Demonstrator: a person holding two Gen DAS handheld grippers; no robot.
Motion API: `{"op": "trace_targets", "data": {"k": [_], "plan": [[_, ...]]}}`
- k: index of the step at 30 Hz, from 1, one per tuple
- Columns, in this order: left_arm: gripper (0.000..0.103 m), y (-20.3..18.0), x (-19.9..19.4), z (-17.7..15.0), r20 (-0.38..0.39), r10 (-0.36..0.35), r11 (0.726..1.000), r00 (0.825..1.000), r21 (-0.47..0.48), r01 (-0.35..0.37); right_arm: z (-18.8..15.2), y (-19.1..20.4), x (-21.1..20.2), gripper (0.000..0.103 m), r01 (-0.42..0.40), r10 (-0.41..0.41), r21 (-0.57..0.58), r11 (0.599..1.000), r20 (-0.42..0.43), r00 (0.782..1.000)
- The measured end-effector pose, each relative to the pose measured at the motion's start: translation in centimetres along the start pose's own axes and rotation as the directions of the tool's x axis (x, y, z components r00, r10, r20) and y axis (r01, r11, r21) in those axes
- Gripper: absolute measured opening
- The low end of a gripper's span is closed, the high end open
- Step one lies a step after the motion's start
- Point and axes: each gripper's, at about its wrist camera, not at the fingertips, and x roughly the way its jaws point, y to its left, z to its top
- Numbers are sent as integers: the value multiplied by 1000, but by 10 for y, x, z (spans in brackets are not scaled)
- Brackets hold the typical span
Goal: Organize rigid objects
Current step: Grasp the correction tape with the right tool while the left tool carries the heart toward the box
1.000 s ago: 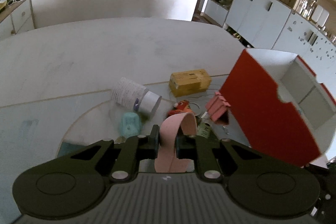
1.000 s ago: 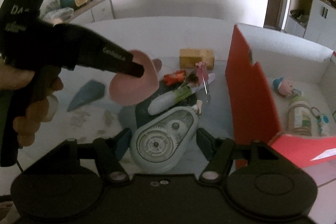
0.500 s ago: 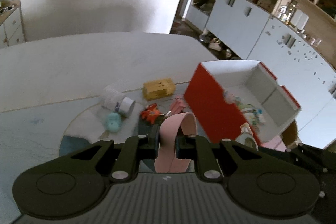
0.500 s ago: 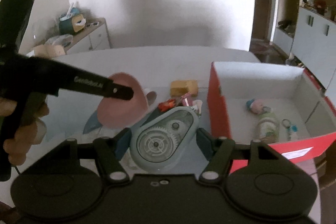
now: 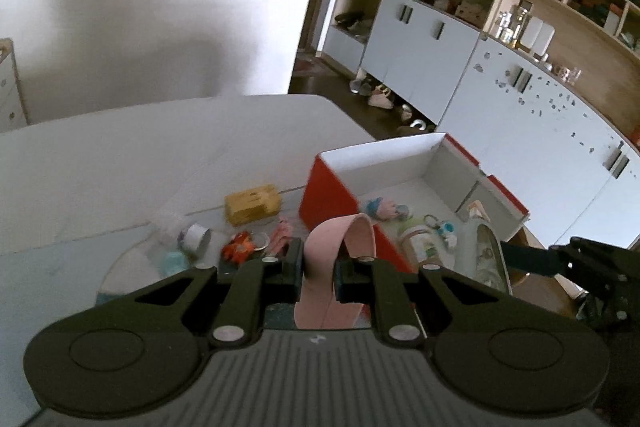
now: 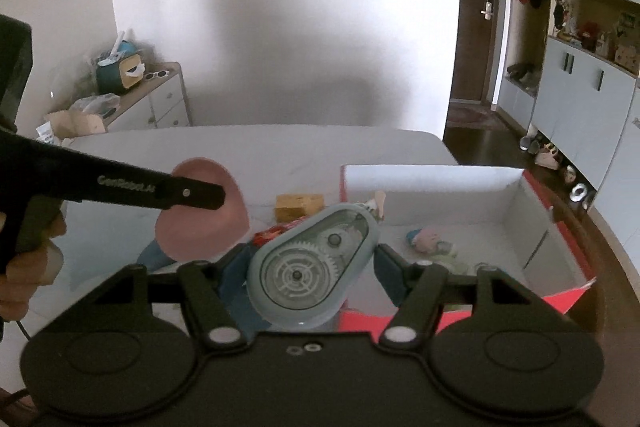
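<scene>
Left hand-held gripper [image 5: 318, 273] is clamped tight on a flat pink heart-shaped plastic piece [image 5: 340, 247], held up over the white table [image 5: 120, 163]. Right hand-held gripper [image 6: 310, 259] has its jaws about halfway apart, pinching a pale blue teardrop-shaped correction tape dispenser with clear gears [image 6: 312, 263] by its sides. Both hang near the open red-and-white cardboard box [image 6: 440, 183], which has a small doll [image 6: 424, 239] inside.

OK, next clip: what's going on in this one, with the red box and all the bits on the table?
A person is sorting small items into the red box, a claw in each hand. The left claw is shut on a pink heart-shaped piece; the right claw grips a pale blue correction-tape dispenser. A doll already lies in the box; a yellow block remains on the table.
</scene>
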Motion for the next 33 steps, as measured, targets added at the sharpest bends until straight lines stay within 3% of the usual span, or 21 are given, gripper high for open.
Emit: {"op": "trace_targets", "data": {"k": [10,18,26,33], "plan": [[14,-58,34,11,-30,-13,1000,999,20,13,1,-63,4,67,-26,26,-22,999,-19,999],[14,-98,76,19,-65,20,1000,998,14,-19,-2,-115,16,67,-54,52,-36,998,-42,998],[14,-125,122,25,-116,73,997,991,14,-72,-8,-163,39,67,-71,65,-60,996,-90,994],[14,-140,169,30,-167,174,982,971,96,-160,-9,-181,72,67,-109,88,-140,984,-146,985]]}}
